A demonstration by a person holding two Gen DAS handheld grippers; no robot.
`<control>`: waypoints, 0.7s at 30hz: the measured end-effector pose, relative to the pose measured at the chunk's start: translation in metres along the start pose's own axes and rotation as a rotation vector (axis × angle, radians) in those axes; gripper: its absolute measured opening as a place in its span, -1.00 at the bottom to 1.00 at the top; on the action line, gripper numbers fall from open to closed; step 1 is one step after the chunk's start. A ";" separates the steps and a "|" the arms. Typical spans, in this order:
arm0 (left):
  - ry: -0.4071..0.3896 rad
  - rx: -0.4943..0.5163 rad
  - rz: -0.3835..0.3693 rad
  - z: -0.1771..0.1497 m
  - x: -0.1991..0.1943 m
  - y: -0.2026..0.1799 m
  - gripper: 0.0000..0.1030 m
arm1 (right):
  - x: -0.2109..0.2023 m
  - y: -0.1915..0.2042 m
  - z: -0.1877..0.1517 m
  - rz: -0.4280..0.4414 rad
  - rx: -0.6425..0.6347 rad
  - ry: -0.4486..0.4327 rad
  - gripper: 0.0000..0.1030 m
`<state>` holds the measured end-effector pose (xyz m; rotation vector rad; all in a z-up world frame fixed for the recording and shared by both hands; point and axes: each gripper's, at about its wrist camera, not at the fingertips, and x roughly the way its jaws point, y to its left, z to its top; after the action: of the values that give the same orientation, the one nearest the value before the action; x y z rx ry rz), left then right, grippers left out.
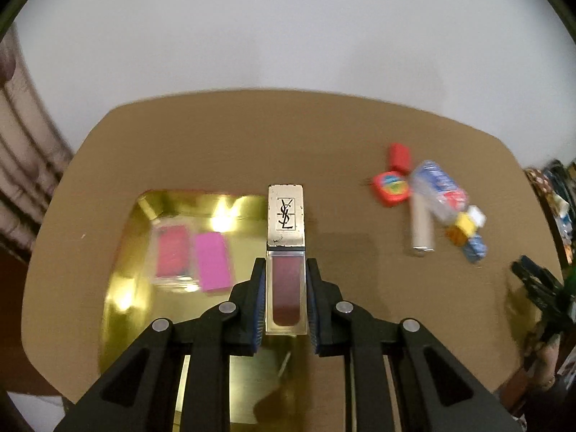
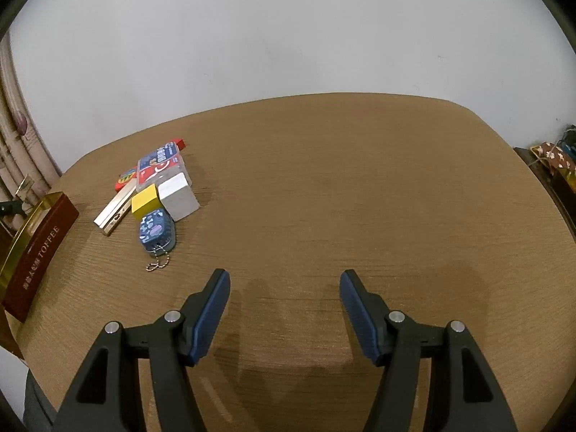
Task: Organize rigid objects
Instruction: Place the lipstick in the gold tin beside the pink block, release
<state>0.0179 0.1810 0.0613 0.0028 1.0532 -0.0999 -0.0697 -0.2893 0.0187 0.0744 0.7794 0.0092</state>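
The left gripper (image 1: 287, 298) clamps a lip gloss tube (image 1: 286, 252), long axis pointing straight ahead, held over the right edge of the gold tray (image 1: 122, 309) (so the drop spot lies leftward); the right gripper (image 2: 284, 309) hangs open and empty over bare table

Both tongs, left (image 1: 286, 288) and right (image 2: 284, 309), are black with blue ribbed pads and silver rivets.

Brown table (image 2: 324, 187); white wall (image 2: 288, 36); curtain (image 2: 14, 151) at left.

Brown table (image 2: 324, 180); gold tray (image 1: 122, 288); small-item cluster (image 2: 158, 194)
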 end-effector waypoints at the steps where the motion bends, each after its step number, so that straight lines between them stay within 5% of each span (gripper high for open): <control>1: 0.011 -0.014 0.004 -0.001 0.006 0.008 -0.66 | 0.001 0.000 0.000 -0.002 0.000 0.003 0.27; 14: 0.088 -0.048 -0.019 -0.004 0.077 0.005 -0.66 | 0.013 0.006 0.002 0.004 -0.003 0.028 0.27; 21: 0.065 0.005 0.033 -0.004 0.073 -0.006 -0.61 | 0.017 0.005 0.001 0.010 -0.002 0.032 0.27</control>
<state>0.0503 0.1692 -0.0040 0.0282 1.1170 -0.0729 -0.0568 -0.2835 0.0081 0.0765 0.8113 0.0210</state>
